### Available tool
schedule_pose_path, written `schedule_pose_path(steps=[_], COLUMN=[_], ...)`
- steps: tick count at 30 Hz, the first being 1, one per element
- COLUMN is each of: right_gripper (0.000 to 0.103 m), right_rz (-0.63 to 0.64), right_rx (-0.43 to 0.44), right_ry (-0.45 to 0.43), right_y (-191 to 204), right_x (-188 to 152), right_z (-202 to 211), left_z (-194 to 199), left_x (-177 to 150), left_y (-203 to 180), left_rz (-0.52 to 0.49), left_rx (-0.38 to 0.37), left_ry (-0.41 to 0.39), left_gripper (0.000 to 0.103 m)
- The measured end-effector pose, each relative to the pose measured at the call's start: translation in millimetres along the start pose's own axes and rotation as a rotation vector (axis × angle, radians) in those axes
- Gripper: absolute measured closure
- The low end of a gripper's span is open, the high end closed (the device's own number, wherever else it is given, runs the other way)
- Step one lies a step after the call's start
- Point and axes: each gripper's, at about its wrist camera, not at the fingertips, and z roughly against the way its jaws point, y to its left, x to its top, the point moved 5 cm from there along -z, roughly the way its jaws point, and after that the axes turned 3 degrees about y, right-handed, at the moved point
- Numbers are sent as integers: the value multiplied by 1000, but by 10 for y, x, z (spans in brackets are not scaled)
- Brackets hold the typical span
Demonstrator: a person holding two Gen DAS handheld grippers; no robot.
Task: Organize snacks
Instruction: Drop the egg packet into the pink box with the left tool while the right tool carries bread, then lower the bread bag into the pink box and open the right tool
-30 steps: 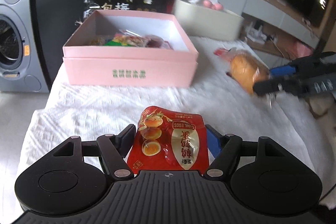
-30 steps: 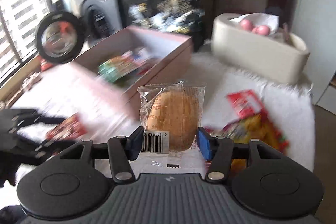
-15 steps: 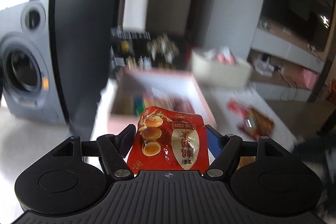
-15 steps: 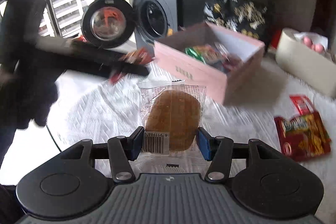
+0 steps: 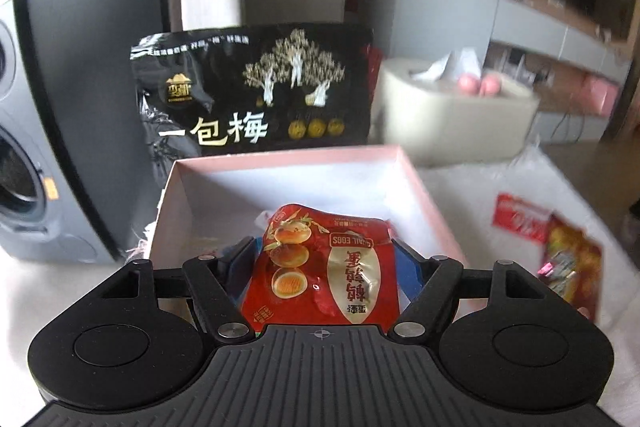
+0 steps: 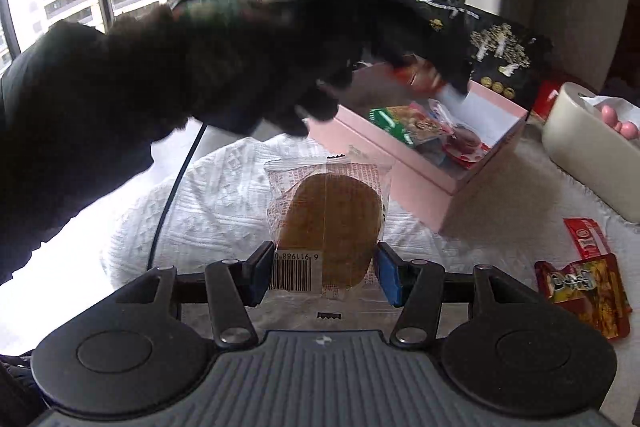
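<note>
My left gripper (image 5: 326, 259) is shut on a red quail-egg packet (image 5: 324, 263) and holds it over the open pink box (image 5: 424, 195). In the right wrist view the left arm in a black sleeve (image 6: 160, 83) reaches over the pink box (image 6: 424, 183), which holds several snack packets (image 6: 428, 131). My right gripper (image 6: 324, 271) is shut on a clear-wrapped brown cake (image 6: 330, 223) above the white cloth, in front of the box.
A black plum bag (image 5: 256, 91) stands behind the box. A beige tub (image 5: 456, 123) with pink balls sits at the right. Red and yellow snack packets (image 6: 588, 279) lie on the white cloth (image 6: 224, 203). A grey washing machine (image 5: 24, 155) stands at the left.
My left gripper has risen and moved forward with the red packet, from above the cloth to over the pink box. My right gripper has drawn back from the box with the cake.
</note>
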Motion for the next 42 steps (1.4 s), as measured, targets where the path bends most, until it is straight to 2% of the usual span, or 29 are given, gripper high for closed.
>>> schedule_pose_path(steps=[2, 5, 6, 8, 10, 12, 14, 15, 18, 22, 25, 28, 30, 32, 35, 36, 38, 42], right_gripper=[49, 49, 49, 49, 49, 49, 49, 49, 49, 49, 49, 49, 48, 27, 26, 26, 26, 26], right_rz=[-5, -18, -20, -17, -16, -16, -19, -21, -18, 7, -9, -62, -124, -154, -196, -215, -204, -152], right_rx=[-8, -5, -4, 0, 8, 11, 7, 4, -12, -54, -96, -185, -208, -206, -141, -126, -95, -113], right_ry=[13, 39, 45, 54, 64, 77, 88, 88, 74, 14, -68, -169, -242, -254, -120, -111, -138, -174], right_y=[-67, -134, -144, -149, -144, -121, -113, -112, -117, -144, -266, -529, -756, -926, -1084, -1112, -1114, -1161], right_x=[10, 30, 31, 39, 35, 18, 15, 17, 45, 190, 455, 916, 1252, 1508, 1674, 1678, 1657, 1488], right_z=[-42, -138, -166, -217, -264, -296, -329, -330, -296, -195, -102, -106, -184, -371, -754, -794, -750, -488], left_z=[-37, -111, -140, -146, -163, -165, -111, -76, 104, 474, 832, 1061, 1170, 1230, 1261, 1230, 1220, 1208], left_x=[-22, -119, -155, -204, -241, -262, -239, -216, -142, -101, -181, -306, -411, -526, -705, -748, -848, -1029], left_y=[27, 89, 96, 123, 136, 179, 255, 313, 467, 707, 880, 971, 959, 911, 822, 797, 731, 557], left_rz=[-3, -29, -33, -9, 57, 161, 229, 257, 290, 395, 439, 482, 486, 460, 405, 389, 373, 368], left_rx=[25, 107, 110, 52, -91, -231, -272, -263, -163, -188, -162, -131, -122, -111, -70, -62, -62, -107], left_ry=[9, 55, 70, 82, 122, 147, 132, 105, -5, -149, -245, -292, -301, -292, -258, -246, -239, -206], left_gripper=[25, 26, 25, 26, 26, 20, 21, 24, 25, 25, 25, 25, 25, 25, 25, 25, 25, 25])
